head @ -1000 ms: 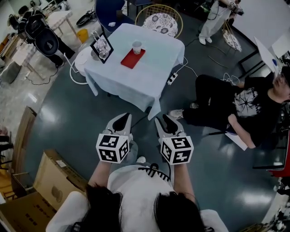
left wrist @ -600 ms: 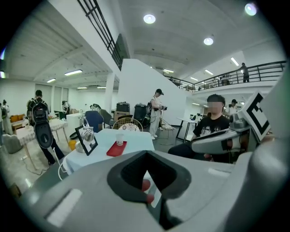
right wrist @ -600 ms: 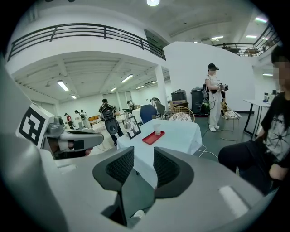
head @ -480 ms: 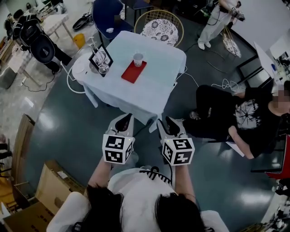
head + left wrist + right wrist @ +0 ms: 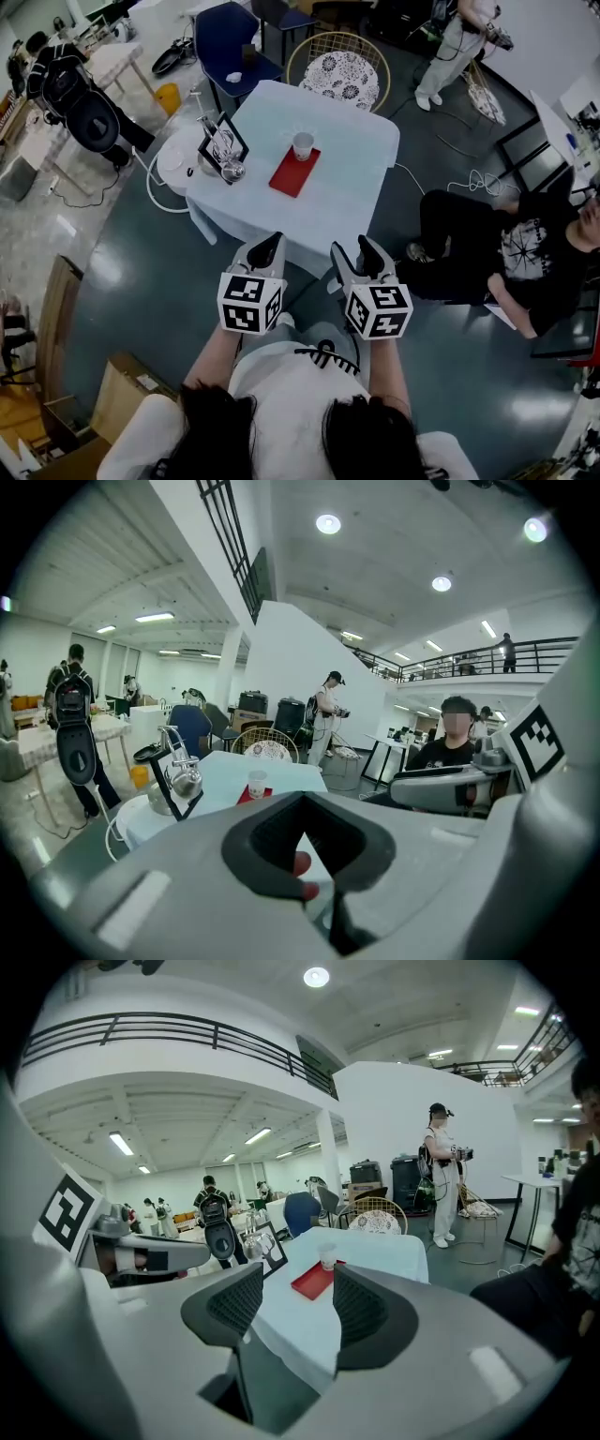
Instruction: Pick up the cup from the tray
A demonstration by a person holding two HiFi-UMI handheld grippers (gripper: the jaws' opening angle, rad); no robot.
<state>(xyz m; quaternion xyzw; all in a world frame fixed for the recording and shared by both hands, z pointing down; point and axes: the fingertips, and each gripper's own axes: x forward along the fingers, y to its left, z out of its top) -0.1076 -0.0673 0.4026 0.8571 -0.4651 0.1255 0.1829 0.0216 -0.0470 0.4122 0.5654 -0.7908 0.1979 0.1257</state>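
A clear cup (image 5: 303, 146) stands on the far end of a red tray (image 5: 293, 174), on a table with a pale blue cloth (image 5: 342, 202). Both grippers are held side by side in front of my body, short of the table's near edge. My left gripper (image 5: 265, 249) has its jaw tips together with nothing between them. My right gripper (image 5: 357, 254) has its jaws apart and empty. The left gripper view shows the cup (image 5: 256, 784) and tray (image 5: 245, 797) far beyond the left gripper (image 5: 302, 801). In the right gripper view the cup (image 5: 327, 1257) and tray (image 5: 314, 1282) sit beyond the right gripper (image 5: 298, 1290).
A black frame stand with a metal pot (image 5: 225, 150) occupies the table's left edge. A wicker chair (image 5: 342, 67) and a blue chair (image 5: 230, 42) stand behind it. A person (image 5: 506, 248) sits on the floor at right. Cardboard boxes (image 5: 122, 403) lie at lower left.
The table has come nearer and shifted right in the head view as I stepped toward it. Both grippers keep the same pose.
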